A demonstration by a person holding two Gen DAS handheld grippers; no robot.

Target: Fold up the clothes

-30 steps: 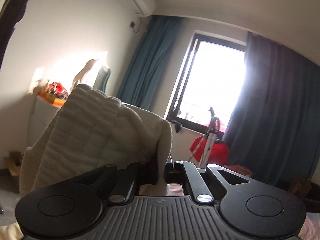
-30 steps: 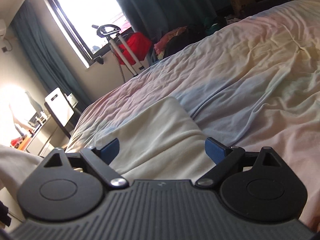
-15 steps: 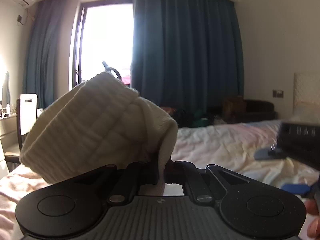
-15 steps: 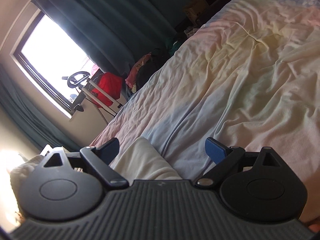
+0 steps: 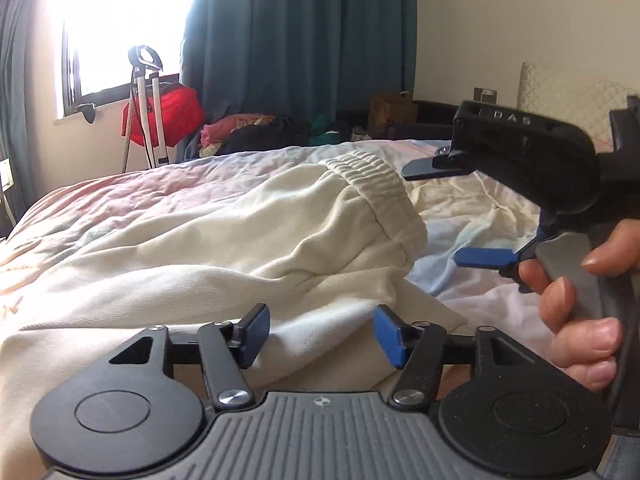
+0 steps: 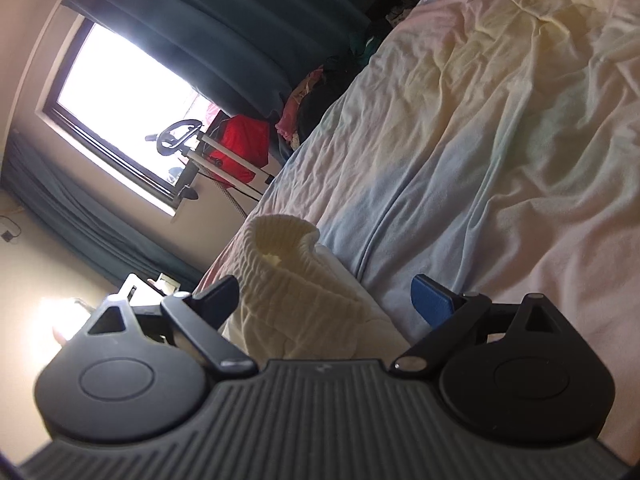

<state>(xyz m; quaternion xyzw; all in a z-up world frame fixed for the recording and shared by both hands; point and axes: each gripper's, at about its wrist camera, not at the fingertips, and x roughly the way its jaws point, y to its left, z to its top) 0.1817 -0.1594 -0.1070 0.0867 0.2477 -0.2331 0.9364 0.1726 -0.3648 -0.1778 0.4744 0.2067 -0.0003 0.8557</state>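
A cream sweatshirt (image 5: 224, 240) lies on the bed, its ribbed cuff (image 5: 380, 184) folded over on top. My left gripper (image 5: 320, 334) is open, its blue pads either side of a fold of the cream cloth, not clamped. My right gripper (image 5: 452, 212) shows at the right of the left wrist view, open and held in a hand just beyond the cuff. In the right wrist view the right gripper (image 6: 326, 294) is open, with the ribbed cuff (image 6: 280, 264) between and just ahead of its fingers.
The pastel bedsheet (image 6: 480, 140) is rumpled and spreads to the right. Beyond the bed stand a red bag (image 5: 168, 116) with a steamer stand, a pile of clothes (image 5: 256, 128), dark curtains (image 5: 296, 32) and a headboard (image 5: 568, 88).
My left gripper swung down from holding the cloth raised, laid it on the bed and opened. My right gripper stayed open and turned toward the cuff.
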